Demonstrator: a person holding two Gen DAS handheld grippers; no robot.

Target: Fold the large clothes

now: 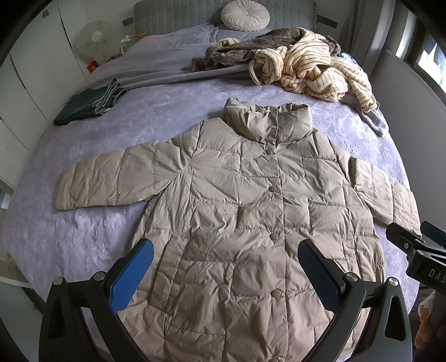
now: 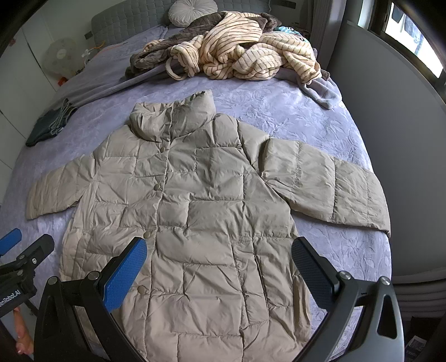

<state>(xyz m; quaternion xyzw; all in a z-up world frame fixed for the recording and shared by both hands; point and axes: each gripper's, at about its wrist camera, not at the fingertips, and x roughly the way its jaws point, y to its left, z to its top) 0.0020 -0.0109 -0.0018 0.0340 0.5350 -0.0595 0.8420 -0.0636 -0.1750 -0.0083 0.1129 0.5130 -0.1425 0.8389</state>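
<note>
A beige quilted puffer jacket (image 1: pixel 239 211) lies flat, front up and snapped closed, in the middle of the lavender bed (image 1: pixel 92 239), collar toward the headboard and hem toward the person. Both sleeves are spread out to the sides, the left sleeve (image 1: pixel 111 178) angled slightly downward and the right sleeve (image 2: pixel 329 183) reaching toward the bed's edge. The left gripper (image 1: pixel 225 267) hovers above the lower left part of the jacket with its jaws wide apart and nothing between them; the right gripper (image 2: pixel 218 266) hangs likewise over the lower right part, spread open and empty. Judging from this, the spreading step looks finished and the folding itself has not yet begun. The next move probably calls for each gripper to reach outward, pinch a sleeve near its cuff, and bring it across the chest; the slick, puffy shell may slip or spring back, so a firm pinch on a seam would help. No container is in view. What serves as holding places are the bed surfaces themselves: a heap of unfolded garments (image 1: pixel 306 69), among them a cream striped fleece and a grey-brown piece, lies near the headboard, and a dark folded piece of clothing (image 1: pixel 86 105) lies at the far left. A round pale cushion (image 1: pixel 245 14) leans at the headboard.
</note>
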